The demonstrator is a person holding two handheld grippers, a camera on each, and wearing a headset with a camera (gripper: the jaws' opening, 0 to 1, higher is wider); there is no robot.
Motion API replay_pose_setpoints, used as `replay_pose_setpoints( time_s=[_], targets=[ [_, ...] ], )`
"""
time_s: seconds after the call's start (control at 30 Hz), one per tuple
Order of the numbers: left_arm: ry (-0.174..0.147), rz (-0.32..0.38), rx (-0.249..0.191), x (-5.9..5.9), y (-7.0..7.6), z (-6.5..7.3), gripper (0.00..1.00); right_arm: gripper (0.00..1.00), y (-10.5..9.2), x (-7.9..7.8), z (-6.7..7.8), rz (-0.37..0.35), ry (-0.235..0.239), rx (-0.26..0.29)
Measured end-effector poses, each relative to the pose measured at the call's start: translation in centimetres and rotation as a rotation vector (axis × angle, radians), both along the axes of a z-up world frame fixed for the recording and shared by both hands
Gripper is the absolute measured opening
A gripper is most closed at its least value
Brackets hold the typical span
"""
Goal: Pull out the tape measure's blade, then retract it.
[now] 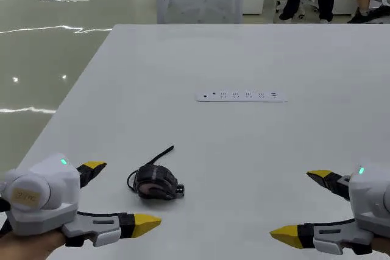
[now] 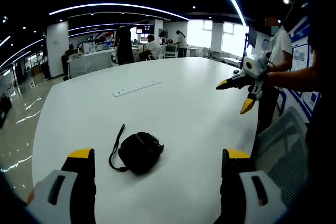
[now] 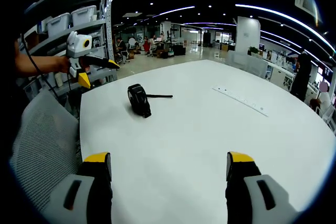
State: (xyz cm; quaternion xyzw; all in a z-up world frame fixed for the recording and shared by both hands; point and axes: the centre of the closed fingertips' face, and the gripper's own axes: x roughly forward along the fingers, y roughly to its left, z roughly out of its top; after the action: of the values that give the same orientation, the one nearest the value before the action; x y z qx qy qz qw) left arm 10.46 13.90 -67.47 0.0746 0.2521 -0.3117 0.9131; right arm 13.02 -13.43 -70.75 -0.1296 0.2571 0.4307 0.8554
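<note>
A: Largest first. What is logged?
B: White table (image 1: 256, 150), with a power strip (image 1: 241, 95) set in its top, taken as reference. A grey mesh chair (image 1: 199, 4) is seen beyond the strip, at the table's far edge.
A: Grippers?
B: Left gripper (image 1: 131, 192) is held well nearer than the strip, off to its left. Its jaws are spread wide, nothing gripped. Right gripper (image 1: 289, 204) is held nearer than the strip, to its right, jaws likewise spread wide and holding nothing.
A: Tape measure?
B: Black tape measure (image 1: 156, 182) is laid on the table, nearer than the strip and left of it, untouched. Its wrist strap (image 1: 159, 154) is trailed toward the strip.
</note>
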Motion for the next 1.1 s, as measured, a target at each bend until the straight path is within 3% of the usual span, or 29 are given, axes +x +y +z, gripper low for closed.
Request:
replay_pose_setpoints(
  time_s=[1.1],
  targets=[
    [-0.024, 0.014, -0.007, 0.15, 0.31, 0.27, 0.99, 0.94, -0.37, -0.04, 0.45, 0.011, -0.018, -0.009]
  ],
)
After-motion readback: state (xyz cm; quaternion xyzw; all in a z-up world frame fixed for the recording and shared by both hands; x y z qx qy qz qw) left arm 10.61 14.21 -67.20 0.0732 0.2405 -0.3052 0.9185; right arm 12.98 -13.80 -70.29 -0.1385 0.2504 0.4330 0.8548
